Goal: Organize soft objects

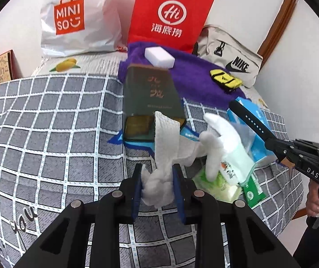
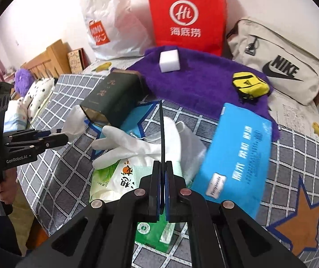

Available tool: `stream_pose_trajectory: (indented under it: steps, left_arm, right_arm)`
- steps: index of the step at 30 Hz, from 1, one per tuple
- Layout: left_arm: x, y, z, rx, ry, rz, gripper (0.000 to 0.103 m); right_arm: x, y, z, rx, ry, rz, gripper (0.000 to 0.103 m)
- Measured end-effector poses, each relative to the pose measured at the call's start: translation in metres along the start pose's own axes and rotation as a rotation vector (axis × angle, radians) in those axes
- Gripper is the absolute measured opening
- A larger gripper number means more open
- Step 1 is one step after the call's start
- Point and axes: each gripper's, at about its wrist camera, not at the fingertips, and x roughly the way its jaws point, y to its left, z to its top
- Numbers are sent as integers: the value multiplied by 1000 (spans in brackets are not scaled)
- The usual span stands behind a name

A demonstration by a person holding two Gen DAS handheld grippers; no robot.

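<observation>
On the bed's checked blanket [image 1: 48, 116], a dark green tin [image 1: 150, 91] lies tipped over on its side. Just beside it sit a white glove [image 2: 137, 145], tissue packs [image 2: 114, 178] and a blue pack [image 2: 237, 156]. Behind, a purple towel [image 2: 204, 78] carries a white sponge [image 2: 169, 62] and yellow pouch [image 2: 249, 88]. The left tool [image 1: 157, 185] pinches a white cloth [image 1: 164, 151]; the right tool [image 2: 162, 185] is clamped on a black strap [image 2: 162, 134].
</observation>
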Motion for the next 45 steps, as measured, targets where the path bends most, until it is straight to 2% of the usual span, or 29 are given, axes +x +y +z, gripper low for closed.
stream_pose_trajectory:
  steps: [7,18,25,28,45]
  left_arm:
    - [-18,-9,20,10,-38,18,25]
    - [-17,-22,64,30,-63,33,25]
    - [-9,-29,90,35,-71,53,25]
    - [-4,-31,100,47,-77,83,25]
    - [37,-19,149,19,-54,104,25]
  right_arm:
    - [-17,-20,8,64,-45,-40,3]
    - [-32,-60,34,134,-96,-83,3]
    - [-25,-82,50,161,-100,-89,3]
    - [-22,-91,57,169,-100,-97,3]
    - [24,-118,116,156,-82,-73,3]
